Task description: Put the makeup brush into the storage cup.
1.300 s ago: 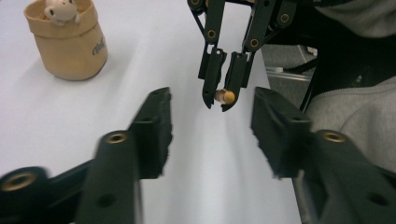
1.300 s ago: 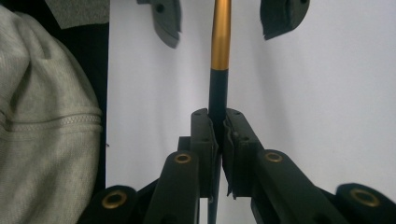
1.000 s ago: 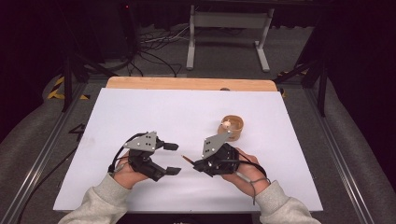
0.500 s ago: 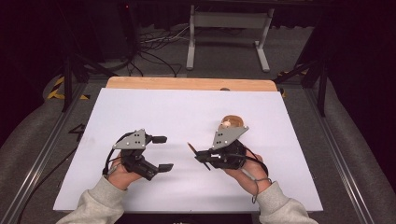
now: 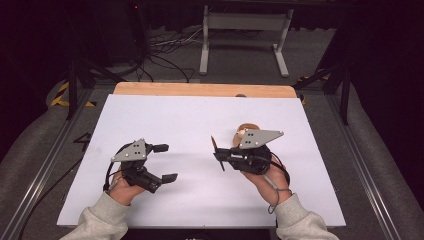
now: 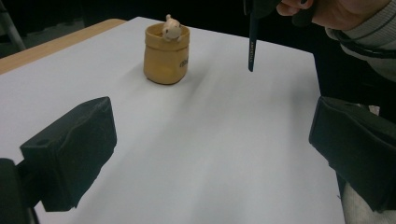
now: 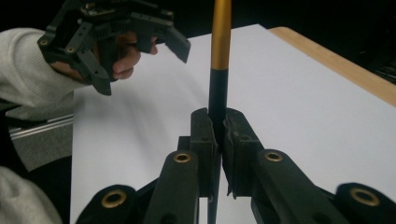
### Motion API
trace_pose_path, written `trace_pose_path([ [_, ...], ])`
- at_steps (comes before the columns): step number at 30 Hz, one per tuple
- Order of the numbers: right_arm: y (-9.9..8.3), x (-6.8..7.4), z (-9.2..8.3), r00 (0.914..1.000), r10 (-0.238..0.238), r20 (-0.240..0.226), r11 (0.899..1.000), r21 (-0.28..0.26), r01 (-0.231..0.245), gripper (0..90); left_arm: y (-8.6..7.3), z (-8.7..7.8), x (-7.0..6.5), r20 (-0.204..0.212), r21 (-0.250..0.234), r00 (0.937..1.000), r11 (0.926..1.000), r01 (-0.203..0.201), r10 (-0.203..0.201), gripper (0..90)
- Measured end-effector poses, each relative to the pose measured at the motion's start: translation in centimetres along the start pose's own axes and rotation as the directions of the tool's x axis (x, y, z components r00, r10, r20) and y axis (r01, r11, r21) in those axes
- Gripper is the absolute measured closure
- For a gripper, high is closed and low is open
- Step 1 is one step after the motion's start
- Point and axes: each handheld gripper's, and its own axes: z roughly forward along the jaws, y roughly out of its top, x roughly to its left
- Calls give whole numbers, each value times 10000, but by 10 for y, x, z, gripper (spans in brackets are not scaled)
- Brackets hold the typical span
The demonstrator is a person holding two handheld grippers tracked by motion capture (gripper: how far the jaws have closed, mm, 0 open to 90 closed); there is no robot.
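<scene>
On the white table (image 5: 165, 115), right gripper (image 5: 218, 153) fingers clamp a black-and-gold pen (image 7: 219, 60) upright, left gripper (image 5: 165, 162) fingers just spread empty at 9 o'clock; handover seems finished, next likely carrying it to the cup (image 6: 166, 53) at 1 o'clock.

Small dark lettering is showing on the side of the yellow pot (image 6: 166, 56), but only its first strokes face the camera and they are too blurred to read. Fine pale print is running along the black pen (image 6: 252, 39), also too small to make out.
</scene>
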Motion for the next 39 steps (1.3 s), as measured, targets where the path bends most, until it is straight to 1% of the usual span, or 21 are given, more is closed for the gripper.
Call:
trace_pose_path([
  [4,0,-4,-2,9990,247,369,9989,-400,-232,835,-2,-4,0,-221,41,9998,10000,-17,18,9],
  [5,0,-6,-2,9986,283,445,9984,-495,-261,835,-3,-5,0,-297,69,9995,9999,-95,97,9],
  [8,0,-9,-4,9965,422,719,9966,-739,-369,835,-6,-9,0,-388,29,9992,10000,-13,14,9],
  [13,0,-14,-8,9915,512,1194,9934,-1081,-383,835,-11,-14,-1,-588,-156,9981,9997,169,-178,6],
  [15,0,-17,-10,9889,608,1359,9910,-1266,-435,835,-13,-15,0,-576,-68,9982,9998,166,-170,6],
  [16,0,-18,-11,9877,648,1422,9898,-1353,-454,835,-14,-16,-1,-620,-35,9978,9997,244,-246,5],
  [17,0,-19,-12,9866,675,1487,9889,-1408,-465,835,-16,-16,0,-697,-18,9975,9999,112,-113,5],
  [20,0,-22,-13,9842,805,1578,9857,-1590,-552,835,-18,-18,0,-748,-30,9971,9999,160,-162,5],
  [21,0,-24,-15,9824,876,1650,9838,-1690,-593,835,-19,-18,0,-766,-49,9968,9997,235,-238,5],
  [23,0,-29,-17,9769,1101,1830,9778,-1961,-735,835,-21,-20,0,-838,-19,9964,9999,141,-142,4],
  [24,0,-29,-17,9769,1101,1830,9778,-1961,-735,835,-22,-20,0,-853,-61,9962,9998,189,-194,4],
  [25,-1,-34,-19,9733,1285,1902,9732,-2130,-869,835,-24,-21,0,-904,-30,9957,9998,205,-207,3],
  [26,-1,-34,-19,9733,1285,1902,9732,-2130,-869,835,-24,-21,0,-904,-30,9957,9998,205,-207,2],
  [29,-1,-40,-21,9675,1466,2058,9673,-2343,-968,835,-28,-24,1,-1040,-100,9938,9992,375,-384,2],
  [30,-2,-42,-22,9643,1559,2142,9649,-2417,-1024,835,-29,-24,1,-1049,-119,9939,9994,322,-333,2],
  [31,-2,-43,-22,9625,1612,2180,9635,-2458,-1057,835,-30,-26,2,-1076,-123,9934,9992,392,-403,2],
  [32,-3,-45,-23,9599,1684,2242,9616,-2513,-1100,835,-30,-26,2,-1084,-149,9934,9992,364,-378,2],
  [33,-4,-48,-24,9551,1791,2359,9590,-2587,-1159,835,-31,-27,2,-1119,-191,9928,9989,419,-438,2],
  [35,-4,-49,-24,9536,1803,2410,9587,-2601,-1155,835,-32,-29,3,-1167,-137,9923,9991,400,-413,2],
  [37,-4,-53,-25,9486,1849,2568,9572,-2659,-1146,835,-33,-30,3,-1233,-109,9915,9991,411,-422,2],
  [39,-5,-56,-26,9414,2007,2711,9533,-2754,-1240,835,-34,-31,4,-1283,-157,9907,9989,432,-449,2],
])
